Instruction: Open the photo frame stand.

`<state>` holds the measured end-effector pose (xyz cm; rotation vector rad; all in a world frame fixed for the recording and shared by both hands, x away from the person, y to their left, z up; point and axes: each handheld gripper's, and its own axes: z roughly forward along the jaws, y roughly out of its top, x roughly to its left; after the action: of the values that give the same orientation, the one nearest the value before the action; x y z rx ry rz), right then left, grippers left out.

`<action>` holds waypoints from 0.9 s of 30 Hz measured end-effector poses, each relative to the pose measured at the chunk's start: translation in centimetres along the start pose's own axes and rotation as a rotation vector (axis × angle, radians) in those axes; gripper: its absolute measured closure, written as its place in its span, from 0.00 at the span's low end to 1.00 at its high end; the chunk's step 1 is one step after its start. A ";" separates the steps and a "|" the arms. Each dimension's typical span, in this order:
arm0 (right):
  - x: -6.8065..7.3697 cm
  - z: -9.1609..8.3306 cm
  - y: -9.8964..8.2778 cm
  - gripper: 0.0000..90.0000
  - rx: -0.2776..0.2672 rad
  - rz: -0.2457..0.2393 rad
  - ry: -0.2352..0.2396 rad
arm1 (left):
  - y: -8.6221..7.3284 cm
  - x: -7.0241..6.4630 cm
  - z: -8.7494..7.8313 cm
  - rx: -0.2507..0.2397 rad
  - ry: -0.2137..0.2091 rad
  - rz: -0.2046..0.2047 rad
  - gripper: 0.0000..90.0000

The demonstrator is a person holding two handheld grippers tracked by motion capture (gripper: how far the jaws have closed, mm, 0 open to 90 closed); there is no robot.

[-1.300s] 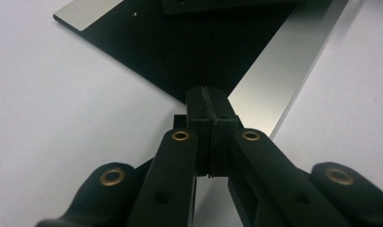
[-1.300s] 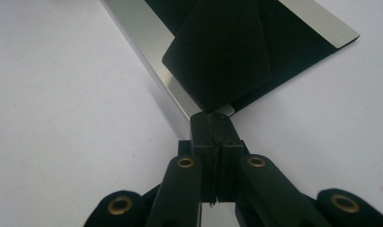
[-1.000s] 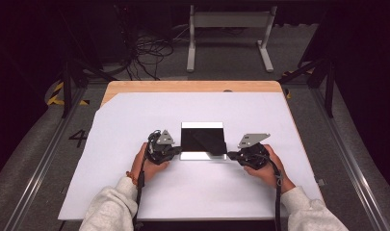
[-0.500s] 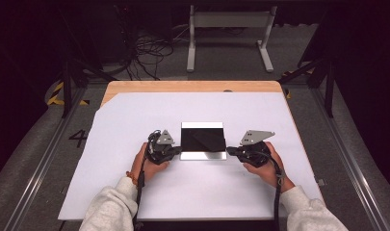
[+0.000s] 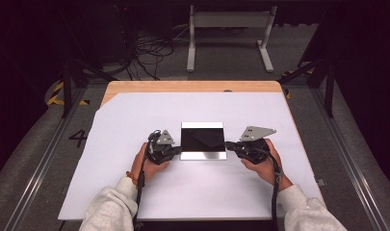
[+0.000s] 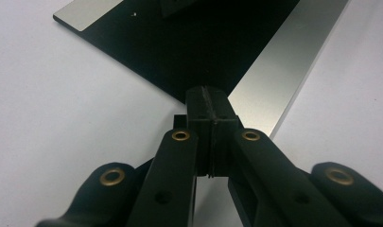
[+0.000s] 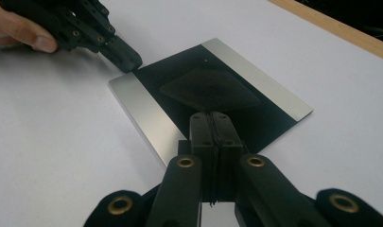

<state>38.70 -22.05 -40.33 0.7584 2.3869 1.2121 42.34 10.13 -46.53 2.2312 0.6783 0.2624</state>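
The black plate (image 5: 203, 140) with silver edges is lying flat in the middle of the white sheet (image 5: 110, 125) on the table (image 5: 192, 86). The left tool (image 5: 172, 151) is sitting fully closed, its tip touching the plate's left near corner. The right tool (image 5: 229, 146) is also closed, empty, its tip at the plate's right edge.

The flat plate (image 5: 202, 140) looks glossy black between two brushed-metal bands (it mirrors shapes above it). It lies on a smooth, matt white sheet (image 5: 135, 115) over bare wood (image 5: 192, 86). The gripper jaws are matt black plastic with brass-coloured rivets.
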 end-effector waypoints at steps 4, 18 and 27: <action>0.0 0.0 0.3 1.00 -0.013 0.006 -0.004 | 0.0 0.0 0.0 0.000 0.000 0.000 1.00; 0.0 0.2 1.1 0.94 -0.055 0.040 -0.007 | 0.0 0.0 0.0 0.000 0.001 0.000 1.00; -0.4 0.5 0.9 0.76 -0.058 0.110 0.017 | 0.0 0.0 0.0 0.000 0.003 0.002 1.00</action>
<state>39.57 -21.53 -39.81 0.8740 2.3399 1.3301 42.31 10.10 -46.53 2.2316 0.6781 0.2666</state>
